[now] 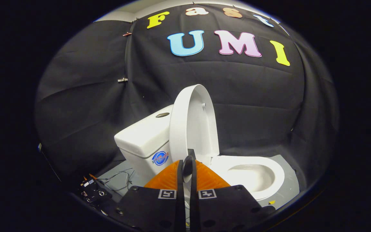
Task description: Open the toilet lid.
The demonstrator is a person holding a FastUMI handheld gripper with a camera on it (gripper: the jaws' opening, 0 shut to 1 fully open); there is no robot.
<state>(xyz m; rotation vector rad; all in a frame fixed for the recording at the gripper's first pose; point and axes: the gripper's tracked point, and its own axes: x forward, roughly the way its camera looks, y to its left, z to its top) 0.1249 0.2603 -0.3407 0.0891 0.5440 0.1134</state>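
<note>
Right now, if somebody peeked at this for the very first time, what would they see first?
First the toilet lid, standing up almost straight just ahead of the fingers, with its lower edge pinched between them. Beside it on one side sits the white tank with a round button on top, and on the other side the open seat with its bowl. The gripper looks shut on the lid.

Glossy white ceramic toilet (253,175) with white lid (192,122); its white tank (140,141) bears a round blue-and-red sticker (160,158); grey floor (290,183).
</note>
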